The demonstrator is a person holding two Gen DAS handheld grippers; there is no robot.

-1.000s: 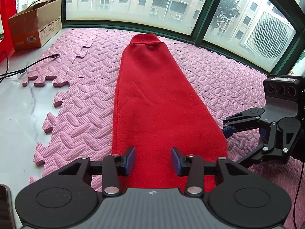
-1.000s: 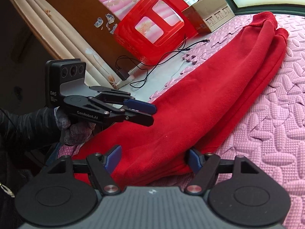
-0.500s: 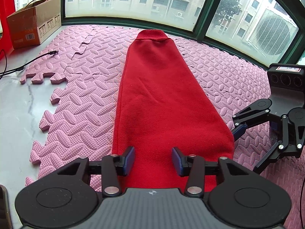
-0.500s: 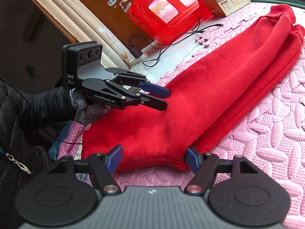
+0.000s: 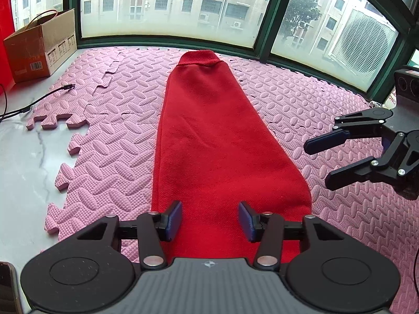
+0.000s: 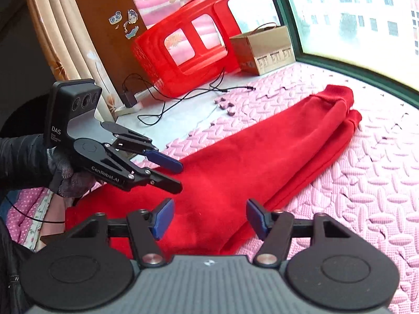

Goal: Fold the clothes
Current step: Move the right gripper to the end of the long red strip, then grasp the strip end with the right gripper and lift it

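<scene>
1. The red garment point(image 5: 217, 141) is laid flat on the pink foam mat point(image 5: 110, 136). It is already folded lengthwise into a long, tapering strip.
2. The long axis of the strip runs from the wide near end, beneath the left gripper point(image 5: 209, 221), to the narrow ribbed cuff end point(image 5: 199, 58) near the window.
3. The left gripper is held above the wide end, aligned along the strip. Its jaws stand apart and are opening; fabric is seen below the gap, but no pad is pressed on it.
4. The right gripper point(image 6: 208, 218) is held beside the same wide end, off its right edge and clear of the cloth. Its jaws stand apart and are closing on nothing.
5. The left gripper is judged the nearer to the fabric. Both grippers are far from the cuff end.
6. The next fold is judged to run across the long axis: either the wide end is carried toward the cuff, or the cuff end is brought back.
</scene>
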